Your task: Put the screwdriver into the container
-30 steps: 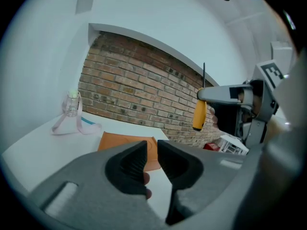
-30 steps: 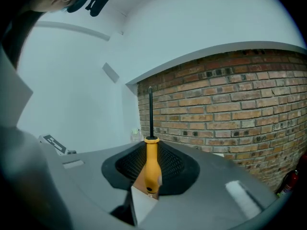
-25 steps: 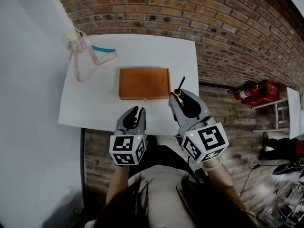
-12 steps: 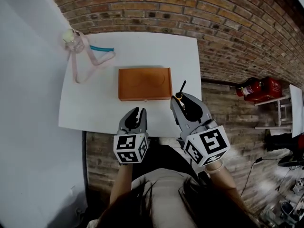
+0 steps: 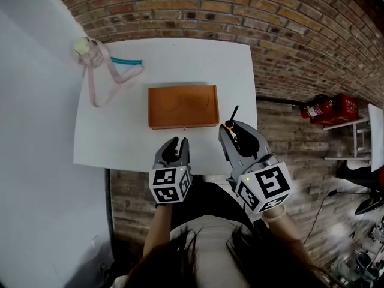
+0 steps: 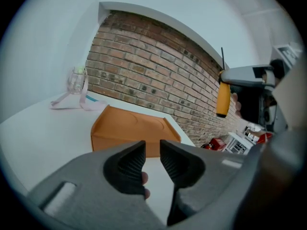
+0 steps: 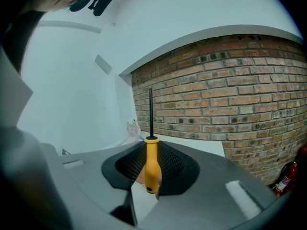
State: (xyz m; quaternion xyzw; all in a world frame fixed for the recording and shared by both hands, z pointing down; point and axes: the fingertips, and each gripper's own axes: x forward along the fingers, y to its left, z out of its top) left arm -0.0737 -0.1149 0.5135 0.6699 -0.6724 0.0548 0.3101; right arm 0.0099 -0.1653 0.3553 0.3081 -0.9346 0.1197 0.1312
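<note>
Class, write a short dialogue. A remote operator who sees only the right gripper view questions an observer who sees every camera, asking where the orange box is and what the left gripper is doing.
Operator: My view shows the screwdriver clamped in the right gripper, but no box. Where is it?
Observer: The orange box lies on the white table, ahead and to the left of your gripper in the head view.
Operator: Is the left gripper in the way?
Observer: No. It hovers at the table's near edge, short of the box. Its jaws have just been opening, and nothing is between them.
</note>
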